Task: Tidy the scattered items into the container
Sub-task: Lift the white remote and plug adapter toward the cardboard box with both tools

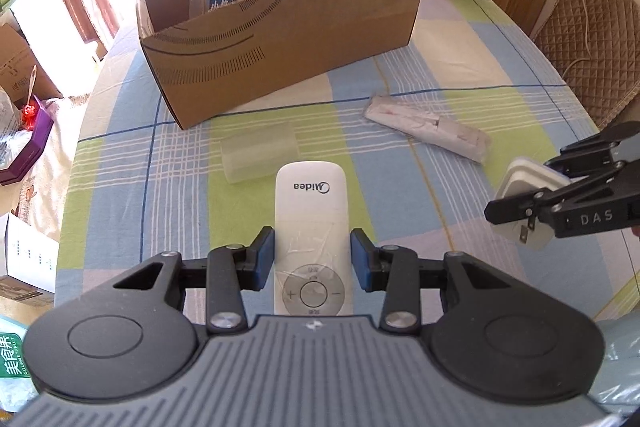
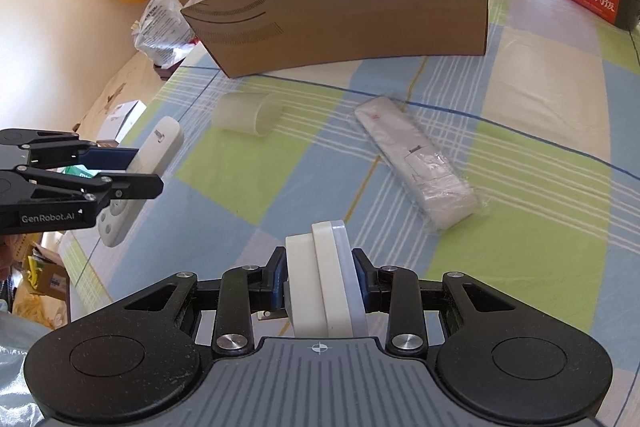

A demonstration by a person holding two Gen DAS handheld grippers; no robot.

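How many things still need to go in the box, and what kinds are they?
Remotes: 2, the white Midea remote in the left gripper and the plastic-wrapped remote on the table.
Plug adapters: 1, the white adapter in the right gripper.
Clear tubes: 1, the clear tube.
Total: 4

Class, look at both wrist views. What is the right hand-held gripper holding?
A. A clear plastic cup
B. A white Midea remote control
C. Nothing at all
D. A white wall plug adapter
D: the right hand-held gripper is shut on the white plug adapter, whose metal prongs show in the left wrist view.
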